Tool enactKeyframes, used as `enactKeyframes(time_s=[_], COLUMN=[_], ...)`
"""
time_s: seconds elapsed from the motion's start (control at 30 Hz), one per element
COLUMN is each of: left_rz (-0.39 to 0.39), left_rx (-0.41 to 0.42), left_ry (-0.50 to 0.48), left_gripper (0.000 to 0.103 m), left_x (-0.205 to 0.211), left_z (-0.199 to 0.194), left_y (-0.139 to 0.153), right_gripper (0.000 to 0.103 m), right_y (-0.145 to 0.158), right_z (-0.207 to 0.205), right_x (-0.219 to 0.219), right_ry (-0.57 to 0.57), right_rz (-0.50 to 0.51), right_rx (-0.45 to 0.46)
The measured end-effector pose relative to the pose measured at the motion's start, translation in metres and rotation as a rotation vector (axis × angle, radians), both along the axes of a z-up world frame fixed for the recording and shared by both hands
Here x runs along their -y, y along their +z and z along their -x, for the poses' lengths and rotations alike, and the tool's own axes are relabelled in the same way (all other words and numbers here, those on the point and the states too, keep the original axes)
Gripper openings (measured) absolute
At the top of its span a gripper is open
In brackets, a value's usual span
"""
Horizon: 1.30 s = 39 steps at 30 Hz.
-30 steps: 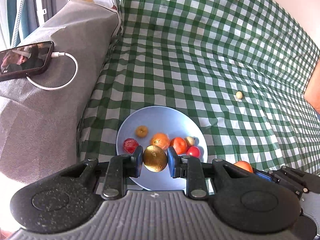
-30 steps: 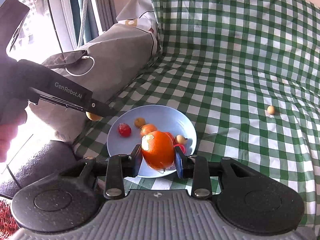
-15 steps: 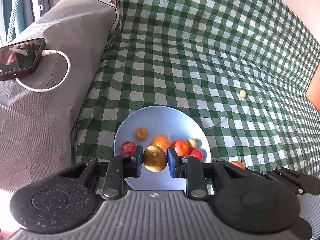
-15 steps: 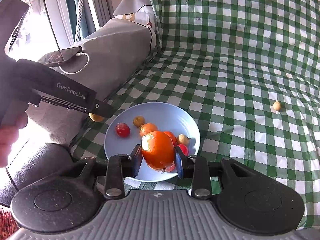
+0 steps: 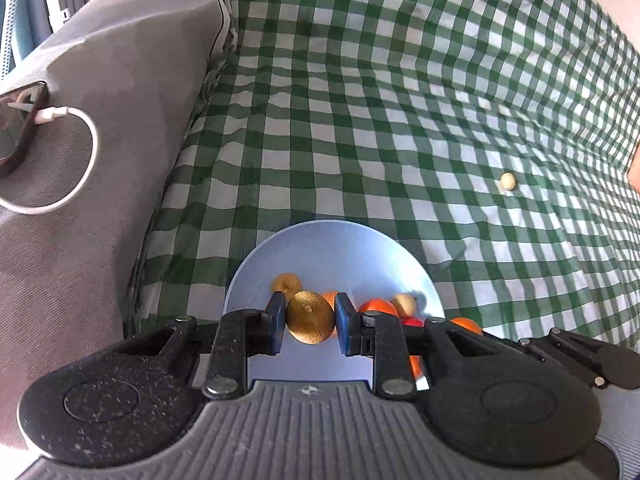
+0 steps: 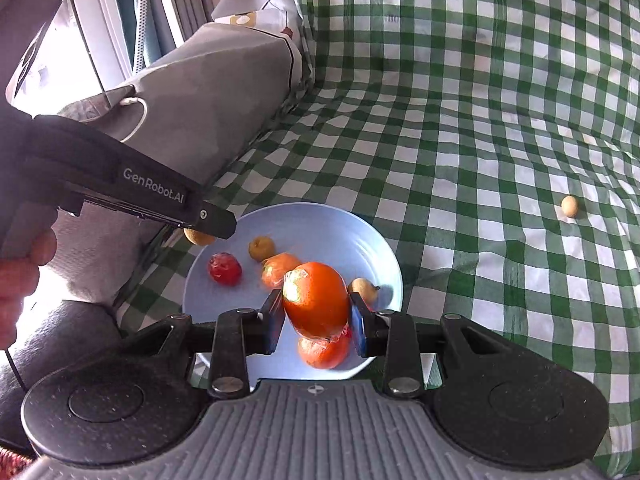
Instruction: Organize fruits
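On the far left, a dark phone (image 5: 18, 128) with a white charging cable (image 5: 72, 168) lies on a grey fabric cushion (image 5: 100, 120), matte and softly creased. Beside it spreads a green-and-white checked cloth (image 5: 360, 100), glossy and slightly rippled. On that cloth sits a pale blue plate (image 5: 340, 248), smooth and round with a shallow rim.

The left tongs (image 5: 311, 322) are clenched on a small golden-brown fruit (image 5: 311, 322), round with a finely speckled, dull skin, pinched between two blue pads and hanging over the plate's near left part. In the right wrist view the same tongs reach in from the left, gripped by a person's hand (image 6: 20, 276).

The right tongs (image 6: 316, 300) are grasping an orange fruit (image 6: 316, 300), oval and shiny, apparently wrapped in clear film, held over the plate's near middle. Under and around it on the plate lie a red wrapped fruit (image 6: 224, 268), a small yellowish-brown fruit (image 6: 262, 247), two more orange fruits (image 6: 278, 268) (image 6: 322, 352) and a small tan fruit (image 6: 363, 289).

Well apart to the right, a small round beige fruit (image 6: 569, 206) lies alone on the cloth.
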<state>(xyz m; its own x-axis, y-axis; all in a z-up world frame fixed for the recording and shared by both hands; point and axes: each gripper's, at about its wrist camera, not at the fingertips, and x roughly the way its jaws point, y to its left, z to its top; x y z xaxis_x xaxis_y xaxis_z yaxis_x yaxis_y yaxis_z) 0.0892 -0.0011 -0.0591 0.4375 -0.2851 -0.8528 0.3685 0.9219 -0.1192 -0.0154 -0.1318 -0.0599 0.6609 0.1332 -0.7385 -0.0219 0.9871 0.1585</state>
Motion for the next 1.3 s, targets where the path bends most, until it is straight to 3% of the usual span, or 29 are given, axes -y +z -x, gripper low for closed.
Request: enactKeyframes(time_s=[0.7,0.77,0.83,0.87,0.9,1.07,1.3], left_rz=[-0.067,-0.076,-0.089,-0.103,-0.114,-0.14,-0.125], left_rx=[-0.047,-0.034,-0.004,0.03,0.059,0.059,0.047], left_ry=[-0.02,-0.024,-0.022,-0.01,-0.002,-0.002,0.028], left_gripper=[0.028,0.046,0.097,0.103,0.103,0.103,0.103], left_x=[0.01,0.011,0.011,0.01,0.01,0.0,-0.019], left_z=[-0.019,-0.018,-0.015,-0.011,-0.006,0.018,0.061], left_y=[-0.037,-0.036,-0.032,-0.027,-0.023,-0.007,0.01], right_gripper=[0.035,0.036,0.039,0.051,0.065,0.095,0.102], right_y=[-0.024,-0.025,-0.025,-0.024,-0.022,-0.005,0.016], right_z=[-0.031,-0.034,-0.037,-0.037,-0.036,-0.014,0.026], right_x=[0.004,0.004,0.006,0.006,0.006,0.006,0.001], right_ry=[0.021,0.033,0.049,0.05,0.053,0.063,0.066], right_rz=[0.008,-0.004,-0.035,-0.035,-0.029,0.017,0.07], right_rx=[-0.036,-0.04,-0.051,-0.055,-0.058,-0.05,-0.046])
